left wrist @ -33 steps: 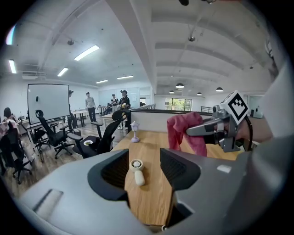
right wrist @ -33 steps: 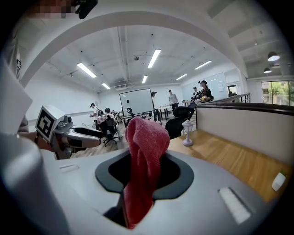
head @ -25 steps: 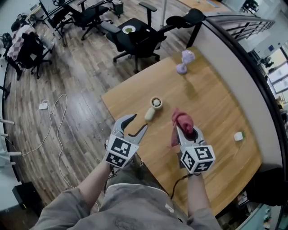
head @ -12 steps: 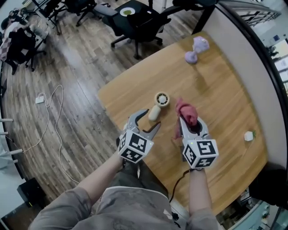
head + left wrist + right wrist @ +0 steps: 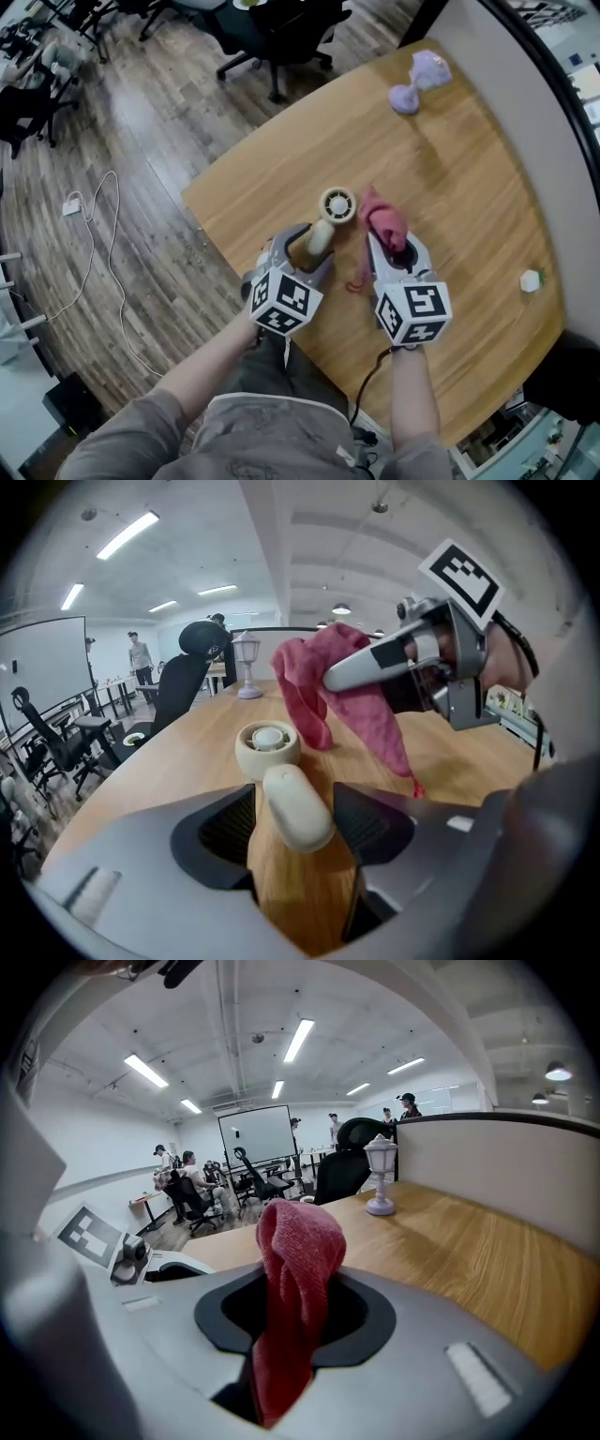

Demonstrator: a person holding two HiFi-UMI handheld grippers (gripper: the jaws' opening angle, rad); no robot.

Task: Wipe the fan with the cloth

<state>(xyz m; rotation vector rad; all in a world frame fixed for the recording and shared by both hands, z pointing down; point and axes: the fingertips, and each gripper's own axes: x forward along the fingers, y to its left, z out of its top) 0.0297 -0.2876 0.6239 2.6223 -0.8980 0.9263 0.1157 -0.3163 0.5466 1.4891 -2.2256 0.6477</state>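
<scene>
A small cream hand fan (image 5: 336,205) lies on the wooden table (image 5: 450,187), its round head away from me and its handle (image 5: 295,803) toward me. My left gripper (image 5: 307,246) is low over the table and straddles that handle. Its jaws have just been opening; the handle lies between them and the pads (image 5: 230,822) stand clear of it on both sides. My right gripper (image 5: 392,248) hovers just right of the fan, shut on a red cloth (image 5: 384,217). The cloth (image 5: 298,1251) bunches above the jaws and hangs down beneath them.
A pale purple lantern-shaped lamp (image 5: 417,80) stands at the table's far side. A small white object (image 5: 531,279) lies near the right edge by the partition. Office chairs (image 5: 281,19) and a floor cable (image 5: 94,225) are beyond the table's left edge.
Both grippers have come down and forward to the fan. The left one, which was short of the fan, now has the handle between its wider jaws. The cloth stays gripped.
</scene>
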